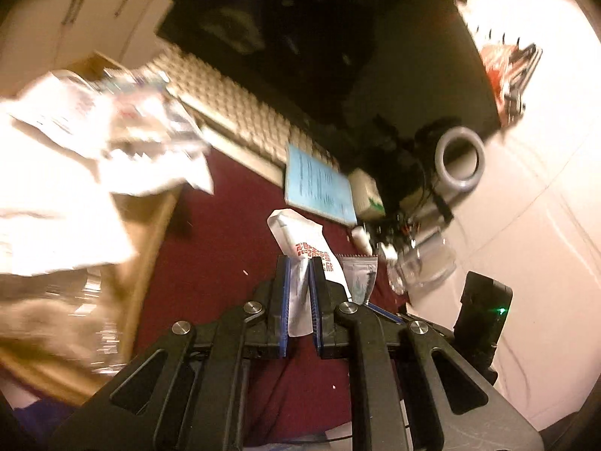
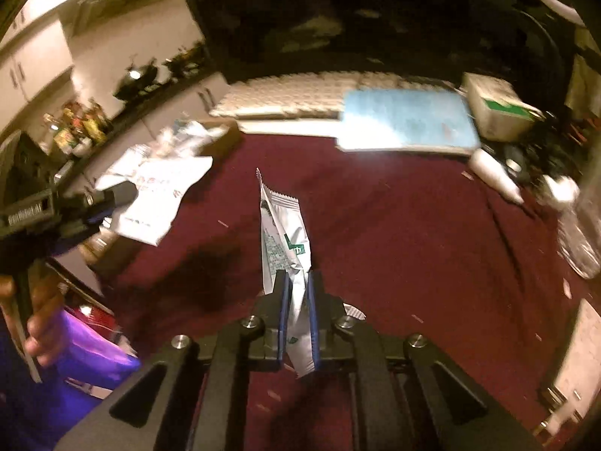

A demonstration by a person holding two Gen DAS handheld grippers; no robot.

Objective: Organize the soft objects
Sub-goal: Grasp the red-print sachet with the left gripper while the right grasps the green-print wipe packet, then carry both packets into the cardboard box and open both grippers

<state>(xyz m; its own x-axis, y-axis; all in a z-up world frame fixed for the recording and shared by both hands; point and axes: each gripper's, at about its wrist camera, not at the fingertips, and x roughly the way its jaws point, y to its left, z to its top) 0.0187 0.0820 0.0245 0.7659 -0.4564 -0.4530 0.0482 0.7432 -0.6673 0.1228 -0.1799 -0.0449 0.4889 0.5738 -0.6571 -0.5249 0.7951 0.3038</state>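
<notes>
The left gripper [image 1: 299, 263] held a white packet [image 1: 296, 240] and the right gripper [image 2: 299, 276] a green-printed packet [image 2: 287, 240], both above the red cloth [image 2: 394, 244]. They looked light, limp and slippery; gripping mid-body seemed safest.

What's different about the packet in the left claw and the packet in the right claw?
The left claw's packet is white with red lettering; the right claw's packet is white with a green label and grey print. The left claw's packet has a plain folded top; the right claw's packet has a zigzag top edge. Both are soft, crumpled packets sticking up from shut claws, the left claw and right claw, above the dark red cloth.
</notes>
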